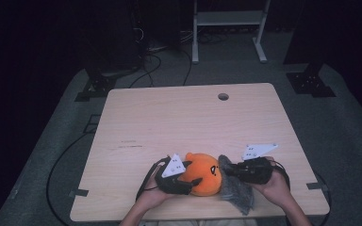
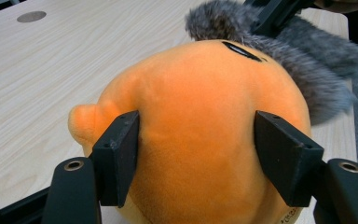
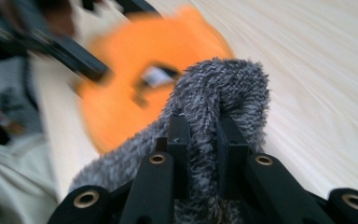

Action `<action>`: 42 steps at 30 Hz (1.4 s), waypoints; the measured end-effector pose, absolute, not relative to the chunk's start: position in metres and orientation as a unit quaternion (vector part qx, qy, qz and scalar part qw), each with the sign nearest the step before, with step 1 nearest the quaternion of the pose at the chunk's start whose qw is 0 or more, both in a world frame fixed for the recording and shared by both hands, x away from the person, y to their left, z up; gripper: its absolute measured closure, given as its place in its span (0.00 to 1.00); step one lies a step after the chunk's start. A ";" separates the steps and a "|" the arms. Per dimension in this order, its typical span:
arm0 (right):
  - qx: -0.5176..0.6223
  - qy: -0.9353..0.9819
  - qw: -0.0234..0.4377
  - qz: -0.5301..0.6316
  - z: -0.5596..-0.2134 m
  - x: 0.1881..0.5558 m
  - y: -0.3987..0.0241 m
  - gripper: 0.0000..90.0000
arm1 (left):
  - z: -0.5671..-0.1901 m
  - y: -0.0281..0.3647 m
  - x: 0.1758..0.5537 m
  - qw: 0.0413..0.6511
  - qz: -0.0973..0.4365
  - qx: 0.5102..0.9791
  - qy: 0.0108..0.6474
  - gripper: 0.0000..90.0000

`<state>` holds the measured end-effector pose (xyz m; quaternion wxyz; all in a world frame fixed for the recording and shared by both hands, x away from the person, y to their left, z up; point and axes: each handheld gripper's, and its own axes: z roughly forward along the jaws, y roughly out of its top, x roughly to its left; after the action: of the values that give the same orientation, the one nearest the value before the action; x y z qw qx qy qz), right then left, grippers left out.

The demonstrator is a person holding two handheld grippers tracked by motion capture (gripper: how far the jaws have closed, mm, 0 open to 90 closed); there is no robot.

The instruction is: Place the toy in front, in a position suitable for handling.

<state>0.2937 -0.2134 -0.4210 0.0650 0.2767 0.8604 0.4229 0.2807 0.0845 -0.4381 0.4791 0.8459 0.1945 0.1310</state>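
My left gripper (image 2: 196,154) squeezed the soft, light orange plush (image 2: 200,130) across its round middle, while my right gripper (image 3: 200,154) pinched a fold of limp grey fleece (image 3: 223,88)

orange plush toy (image 3: 135,93) blurring beyond the right gripper (image 3: 204,140), its underside running off the bottom edge between the left gripper (image 2: 196,154) jaws, grey fuzzy cloth (image 3: 223,93) hiding bench behind

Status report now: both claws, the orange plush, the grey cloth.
Left claw clamped around orange plush. Right claw shut on grey fuzzy cloth. Cloth touching plush, near table front edge.
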 end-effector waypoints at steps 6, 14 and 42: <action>0.273 0.841 0.033 0.466 -0.412 0.295 -0.216 0.86 | -0.439 0.086 0.283 0.485 0.124 0.844 0.190 0.36; 0.219 0.859 0.033 0.462 -0.399 0.303 -0.179 0.85 | -0.442 0.086 0.280 0.489 0.131 0.841 0.193 0.36; 0.385 0.808 0.082 0.439 -0.441 0.308 -0.306 0.64 | -0.440 0.087 0.282 0.492 0.123 0.839 0.198 0.26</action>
<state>0.3080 -0.3062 -0.4408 0.0819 0.3849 0.8079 0.4387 0.2819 0.0871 -0.4398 0.4925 0.8387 0.1976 0.1227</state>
